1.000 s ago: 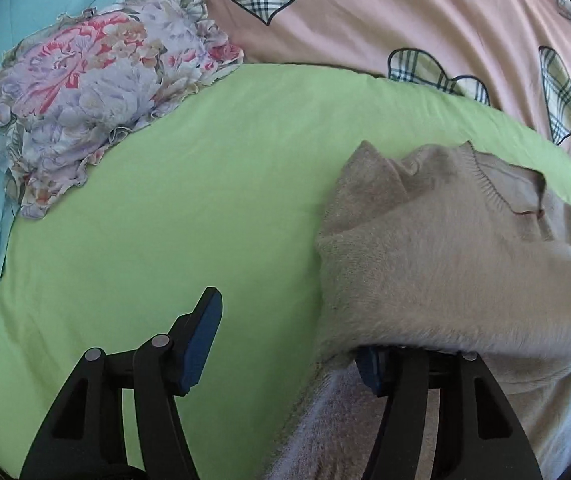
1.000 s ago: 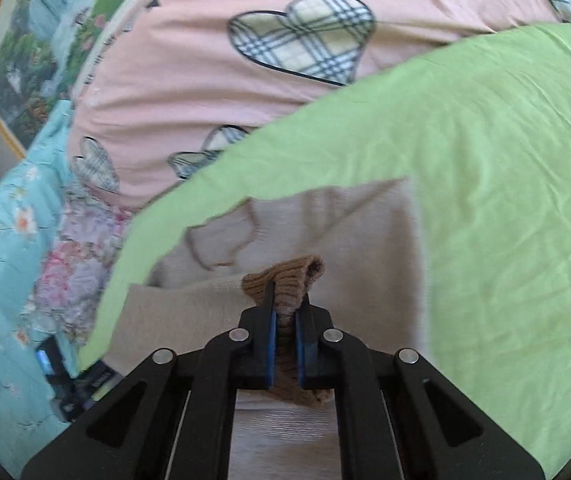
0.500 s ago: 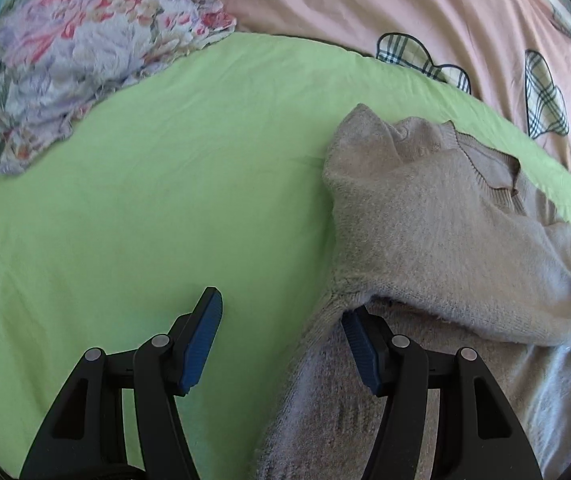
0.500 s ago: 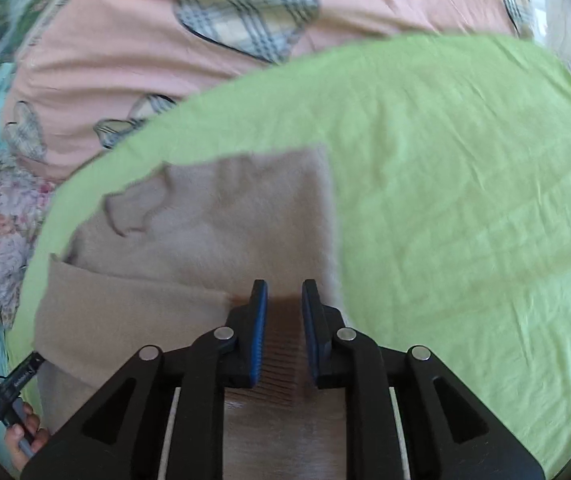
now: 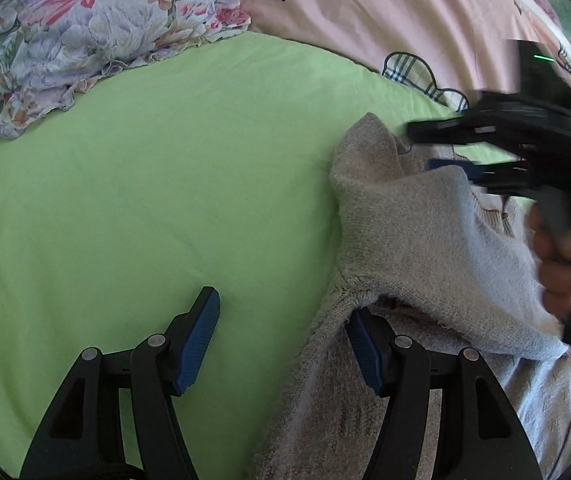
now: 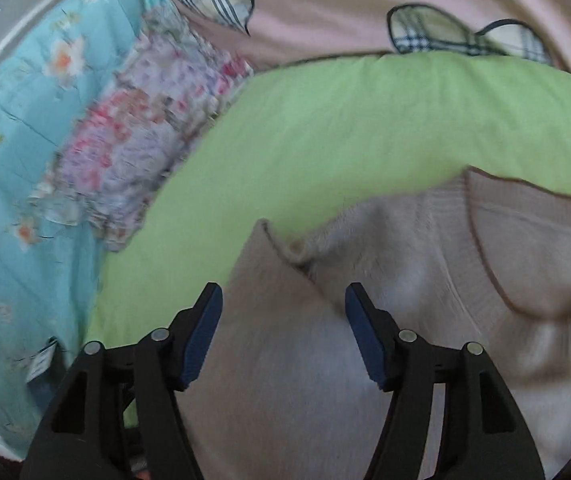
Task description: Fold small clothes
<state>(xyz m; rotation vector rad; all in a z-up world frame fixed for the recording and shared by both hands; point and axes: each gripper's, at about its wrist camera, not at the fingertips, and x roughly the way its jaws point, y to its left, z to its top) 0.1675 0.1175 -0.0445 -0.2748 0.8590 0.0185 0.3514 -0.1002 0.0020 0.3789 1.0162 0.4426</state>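
A beige knit sweater (image 5: pixel 425 232) lies on the green sheet (image 5: pixel 165 184), one sleeve folded across its body. My left gripper (image 5: pixel 281 308) stands open at the sweater's left edge. Its right finger (image 5: pixel 365 344) sits at the armpit under the folded sleeve, and its left finger is over bare sheet. In the left wrist view my right gripper (image 5: pixel 425 148) is blurred and held by a hand (image 5: pixel 561 264) above the sweater's shoulder. Its jaws are opening over the sweater (image 6: pixel 405 280) near the neckline (image 6: pixel 533 256), with fabric below them but not pinched.
A floral ruffled pillow (image 5: pixel 97 36) lies at the sheet's far left. A pink quilt with plaid hearts (image 5: pixel 365 8) borders the far side. Turquoise floral bedding (image 6: pixel 17 160) lies on the left. Bare green sheet spreads left of the sweater.
My right gripper let go of the brown sleeve cuff, opened and swung left over the sweater's shoulder, coming into the left wrist view. The sleeve now lies across the body. My left gripper shifted slightly.
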